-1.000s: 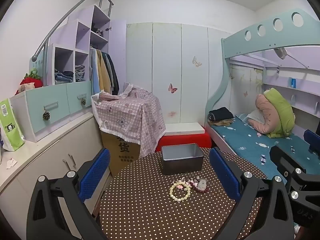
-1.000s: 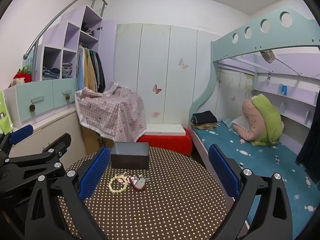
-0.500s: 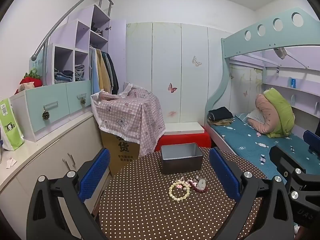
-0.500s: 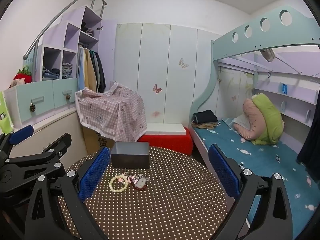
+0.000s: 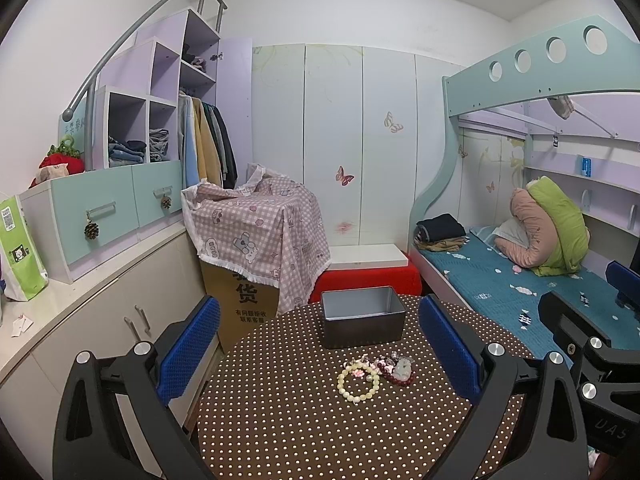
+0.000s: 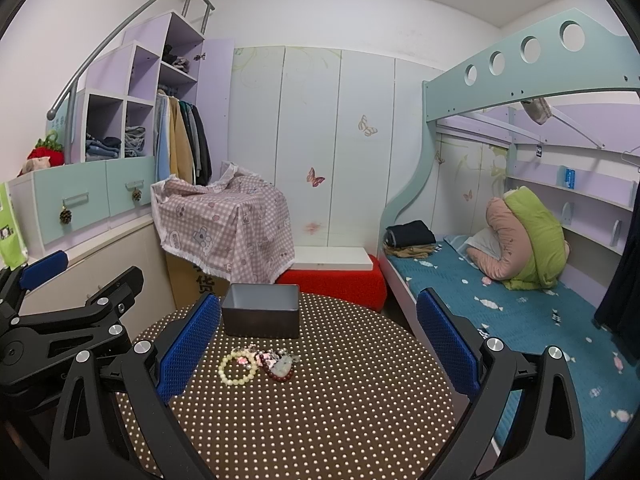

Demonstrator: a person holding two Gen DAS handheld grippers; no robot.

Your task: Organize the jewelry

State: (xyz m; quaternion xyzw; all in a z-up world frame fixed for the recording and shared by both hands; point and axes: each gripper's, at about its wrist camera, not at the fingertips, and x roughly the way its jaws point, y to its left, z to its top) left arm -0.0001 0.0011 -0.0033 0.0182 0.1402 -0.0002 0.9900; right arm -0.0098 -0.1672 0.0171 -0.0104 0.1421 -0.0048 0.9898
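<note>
Both tools [image 5: 320, 354] [image 6: 318, 350] wide apart, nothing gripped; bracelets [image 5: 374, 372] betw. them & tin [image 5: 362, 316].

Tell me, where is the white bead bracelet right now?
In the left wrist view the white bead bracelet lies on the dotted table, just in front of the grey box, with the dark red bracelet beside it on the right.

Ahead of the left tongs [image 5: 320, 354], the small jewelry pieces [image 5: 380, 362] are too tangled to be told apart; the grey box [image 5: 362, 322] interior is hidden.
</note>
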